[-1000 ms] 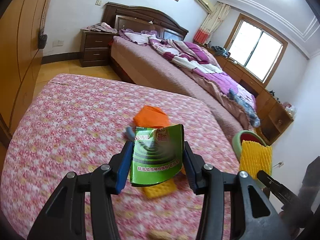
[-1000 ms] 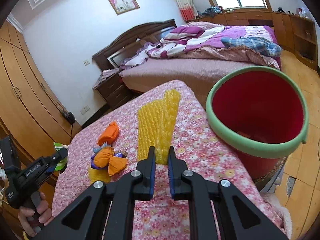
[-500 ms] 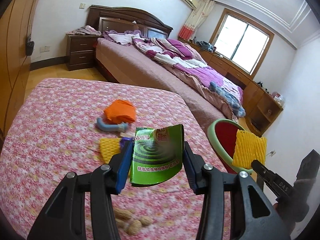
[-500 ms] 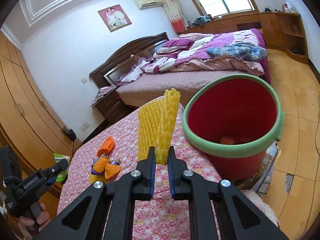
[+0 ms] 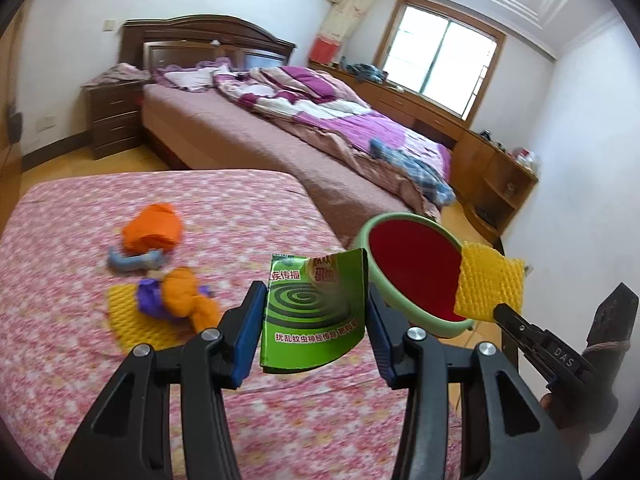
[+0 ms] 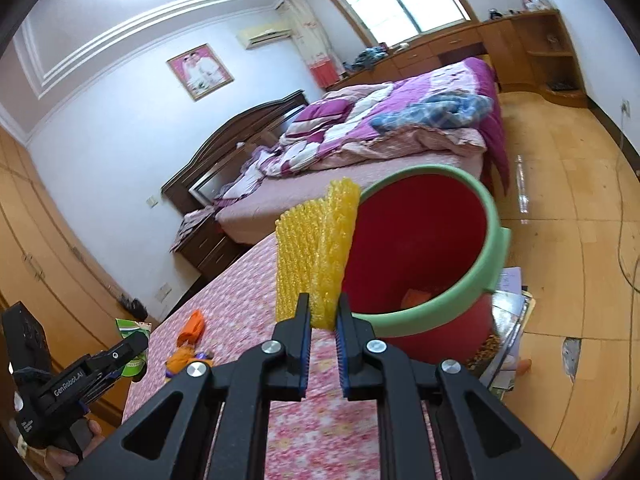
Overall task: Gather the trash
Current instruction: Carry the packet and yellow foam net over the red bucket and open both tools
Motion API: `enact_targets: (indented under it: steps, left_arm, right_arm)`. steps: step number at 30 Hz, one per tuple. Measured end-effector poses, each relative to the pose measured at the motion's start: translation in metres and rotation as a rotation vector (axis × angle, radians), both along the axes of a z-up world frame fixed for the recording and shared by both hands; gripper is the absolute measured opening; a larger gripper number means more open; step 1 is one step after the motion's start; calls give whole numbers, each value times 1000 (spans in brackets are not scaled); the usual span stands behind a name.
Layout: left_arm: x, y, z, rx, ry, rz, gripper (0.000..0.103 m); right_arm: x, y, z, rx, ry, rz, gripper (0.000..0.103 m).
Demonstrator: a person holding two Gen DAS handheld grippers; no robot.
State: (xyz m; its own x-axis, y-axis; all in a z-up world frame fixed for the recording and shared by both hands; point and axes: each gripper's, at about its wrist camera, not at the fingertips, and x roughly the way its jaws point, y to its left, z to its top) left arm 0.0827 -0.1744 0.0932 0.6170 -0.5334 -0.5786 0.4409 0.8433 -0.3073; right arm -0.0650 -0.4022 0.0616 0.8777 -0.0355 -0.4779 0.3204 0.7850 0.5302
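My left gripper [image 5: 314, 314] is shut on a green mosquito-coil box [image 5: 314, 312], held above the pink flowered table [image 5: 80, 380]. My right gripper [image 6: 323, 322] is shut on a yellow foam fruit net [image 6: 316, 256], which hangs at the near rim of the red bin with a green rim [image 6: 420, 240]. In the left wrist view the same yellow foam net [image 5: 488, 286] sits in the right gripper [image 5: 500, 312] over the edge of the red bin [image 5: 412, 268]. On the table lie an orange wrapper [image 5: 154, 228], a grey-blue piece [image 5: 134, 262], an orange and purple bundle [image 5: 178, 296] and a second yellow net [image 5: 132, 320].
A large bed with purple bedding [image 5: 312, 120] stands behind the table, with a dark nightstand [image 5: 114, 118] at its left. Wooden cabinets [image 5: 492, 168] run under the window. The bin [image 6: 440, 332] stands off the table's right end, on a tiled floor [image 6: 560, 240] with papers [image 6: 508, 312] beside it.
Both grippers have swung right across the table toward the red bin, each keeping its load. The bin now fills more of both views, and the yellow net has reached its rim.
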Motion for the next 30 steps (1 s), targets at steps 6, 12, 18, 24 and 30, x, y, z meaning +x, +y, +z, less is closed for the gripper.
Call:
enact_targets:
  steps: [6,12,18,24,30]
  left_arm:
    - [8,-47,-9,39,3,-100,49]
    - [21,-95,-16,74,-8,-189,49]
    - [40,-135,-26,86,-12,-261,50]
    - [56,-168,-44,132,-1,-298,50]
    - [61,-181,-56,179,-20,-317,55]
  right_arm:
    - [-3,-29,-17,29,25,-65,13]
    - [-4,-52,-28,24,38,-114,13]
    - [-4,-65,-30,-68,44,-181,13]
    - [7,-78,-39,-107,57,-191,13]
    - [17,-82,-48,-118,69,-174,14]
